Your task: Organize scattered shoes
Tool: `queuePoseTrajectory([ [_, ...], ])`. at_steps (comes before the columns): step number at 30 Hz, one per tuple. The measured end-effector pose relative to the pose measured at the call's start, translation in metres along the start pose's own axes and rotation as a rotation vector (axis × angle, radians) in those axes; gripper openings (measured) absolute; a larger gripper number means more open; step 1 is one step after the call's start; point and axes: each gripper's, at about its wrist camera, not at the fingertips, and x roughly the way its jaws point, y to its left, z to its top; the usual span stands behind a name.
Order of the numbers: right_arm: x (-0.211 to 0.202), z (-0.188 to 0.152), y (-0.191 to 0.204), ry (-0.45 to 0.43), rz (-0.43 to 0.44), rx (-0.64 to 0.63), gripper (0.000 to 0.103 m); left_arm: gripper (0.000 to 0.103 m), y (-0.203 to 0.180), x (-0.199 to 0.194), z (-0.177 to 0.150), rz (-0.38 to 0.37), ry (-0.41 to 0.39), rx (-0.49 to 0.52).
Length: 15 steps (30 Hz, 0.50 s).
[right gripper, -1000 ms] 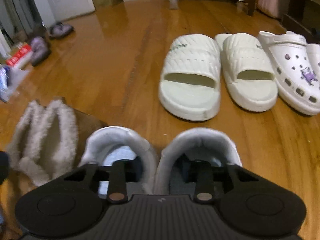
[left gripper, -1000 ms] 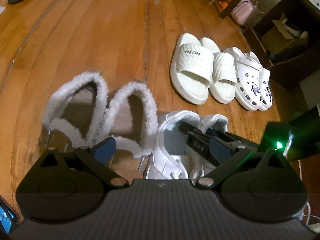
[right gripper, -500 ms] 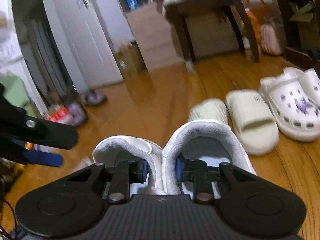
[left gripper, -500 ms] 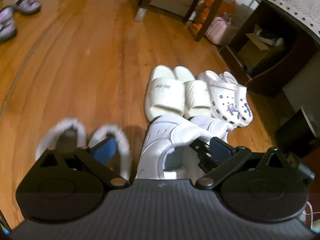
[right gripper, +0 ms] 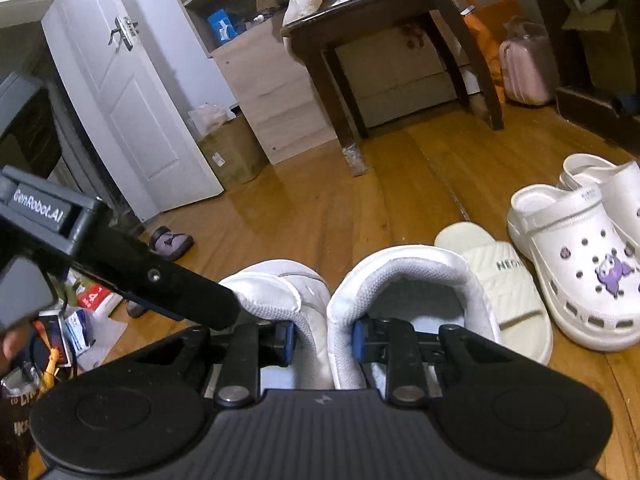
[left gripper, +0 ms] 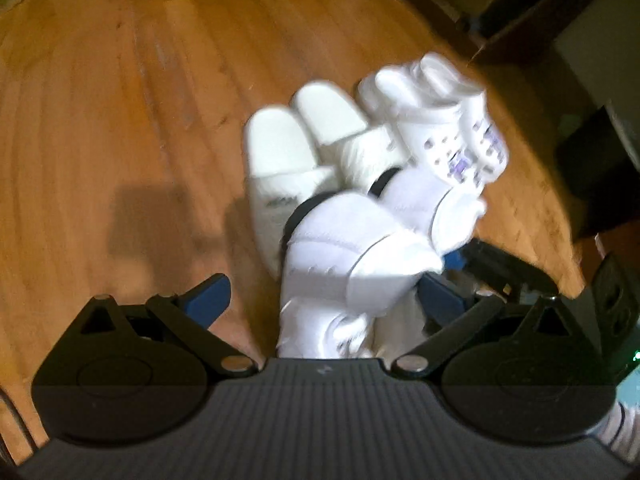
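The right gripper [right gripper: 324, 338] is closed narrow on the pair of white sneakers [right gripper: 404, 280], one blue pad inside each shoe, pinching the two inner collars together. In the left wrist view the sneakers hang clear of the wooden floor [left gripper: 120, 120], so the step in hand reads as carrying the pair toward the row.

The left gripper [left gripper: 324, 296] stands wide open and holds nothing; the sneakers pass between its fingers without a pad pressing on them. In the right wrist view its dark body crosses at nine o'clock, just beside the left sneaker.

At two to three o'clock of the carried pair, the cream slides [right gripper: 500, 280] and the white clogs [right gripper: 576, 264] already sit side by side on the floor. A purple slipper [right gripper: 172, 242] lies well apart at ten o'clock, near the white door [right gripper: 132, 92].

The next move probably calls for setting the sneakers down level beside the slides, toes matching the row, then releasing the grip. A tilted set-down could tip one shoe.
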Motion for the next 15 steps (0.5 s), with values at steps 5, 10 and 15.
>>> queuePoseTrajectory([
  [5, 0.013, 0.023, 0.009, 0.056, 0.025, 0.06, 0.027, 0.102, -0.003, -0.065, -0.024, 0.2, -0.212, 0.119],
  [10, 0.03, 0.04, 0.026, 0.111, 0.017, 0.091, 0.027, 0.102, 0.015, -0.094, -0.062, 0.343, -0.449, 0.154],
  [15, 0.049, 0.05, 0.061, 0.149, 0.033, 0.071, 0.027, 0.102, 0.073, -0.086, -0.096, 0.236, -0.372, 0.055],
])
